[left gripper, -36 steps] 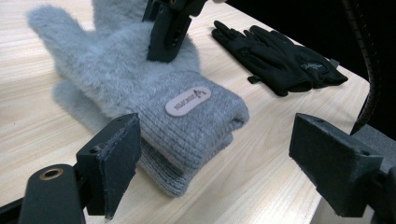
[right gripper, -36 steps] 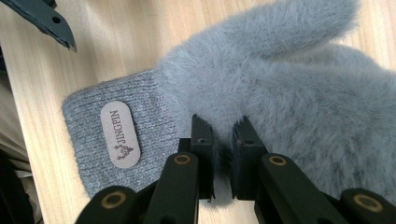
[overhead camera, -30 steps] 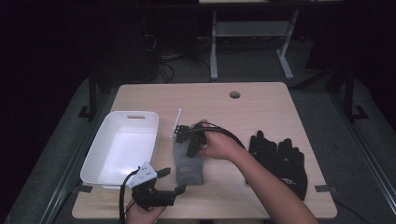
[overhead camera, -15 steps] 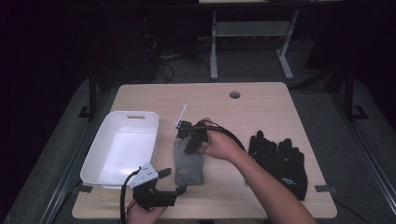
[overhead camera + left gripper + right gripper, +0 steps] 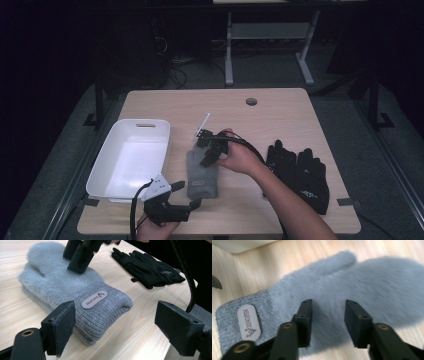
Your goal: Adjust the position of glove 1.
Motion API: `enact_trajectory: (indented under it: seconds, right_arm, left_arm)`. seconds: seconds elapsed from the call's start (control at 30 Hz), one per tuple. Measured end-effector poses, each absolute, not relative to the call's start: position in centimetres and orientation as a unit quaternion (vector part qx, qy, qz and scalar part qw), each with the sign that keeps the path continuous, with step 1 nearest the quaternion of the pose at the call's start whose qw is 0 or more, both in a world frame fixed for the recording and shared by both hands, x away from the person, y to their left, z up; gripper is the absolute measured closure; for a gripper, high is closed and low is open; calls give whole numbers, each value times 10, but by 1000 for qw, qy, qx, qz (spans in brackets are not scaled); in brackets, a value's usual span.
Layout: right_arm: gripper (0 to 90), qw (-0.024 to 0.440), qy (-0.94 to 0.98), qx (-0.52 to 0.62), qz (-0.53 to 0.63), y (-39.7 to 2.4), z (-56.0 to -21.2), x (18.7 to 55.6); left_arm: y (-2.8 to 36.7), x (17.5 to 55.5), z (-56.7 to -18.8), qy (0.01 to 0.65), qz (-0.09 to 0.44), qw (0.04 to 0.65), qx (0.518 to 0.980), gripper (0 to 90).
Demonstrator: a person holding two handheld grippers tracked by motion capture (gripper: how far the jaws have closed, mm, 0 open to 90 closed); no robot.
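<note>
While the fluffy grey knitted mitten (image 5: 202, 172) lies flat mid-table, right gripper (image 5: 327, 315) hangs over it
its jaws have just been opening, nothing pinched; left gripper (image 5: 120, 322) gapes wide by the cuff

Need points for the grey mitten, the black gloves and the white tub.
grey mitten (image 5: 342, 282), right gripper view, on the fluffy palm area.
black gloves (image 5: 300, 172), high view, on the middle of the pair.
white tub (image 5: 145, 122), high view, on the far rim by the handle slot.
</note>
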State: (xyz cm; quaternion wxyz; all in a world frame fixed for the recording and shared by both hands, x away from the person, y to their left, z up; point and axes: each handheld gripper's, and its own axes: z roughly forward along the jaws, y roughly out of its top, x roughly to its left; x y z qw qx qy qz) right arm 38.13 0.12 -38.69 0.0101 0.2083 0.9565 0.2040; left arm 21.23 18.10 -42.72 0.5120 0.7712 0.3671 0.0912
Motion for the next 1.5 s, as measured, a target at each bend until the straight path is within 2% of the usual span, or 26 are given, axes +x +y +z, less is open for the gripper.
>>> enact_trajectory:
  seconds: [0.03,0.07,0.17,0.23,0.4,0.57,0.77,0.83,0.97,1.23,1.4,1.5]
  right_arm:
    - [514,10,956,208,204,1,-387,381]
    - [468,10,949,229,217,-9,-385,385]
    - [418,10,940,254,227,-20,-385,391]
    - [418,10,937,263,228,-24,-385,394]
    - [350,11,919,312,240,-44,-389,409]
    - [298,-1,905,342,252,-48,-392,417]
    - [246,-37,884,386,260,-44,-400,436]
    - [215,-34,884,391,255,-39,-404,441]
    - [214,-30,880,405,247,-31,-412,447]
    - [200,-76,872,420,240,-25,-432,457]
    - [241,-93,871,421,238,-24,-441,459]
    - [311,-106,867,422,242,-24,-443,460]
  left_arm:
    - [180,212,-427,369,89,512,771,168]
    - [180,212,-427,368,89,511,772,168]
    - [180,212,-427,366,91,510,773,168]
    - [180,212,-428,366,89,508,775,168]
    - [180,212,-428,369,85,510,772,169]
    - [179,213,-428,370,84,511,772,170]
    - [178,213,-428,366,87,509,774,171]
    - [178,213,-428,366,86,510,774,171]
    - [179,214,-427,367,86,511,773,170]
    - [177,213,-428,364,84,509,776,170]
    - [176,213,-428,363,84,507,777,171]
    - [175,213,-428,362,85,507,778,171]
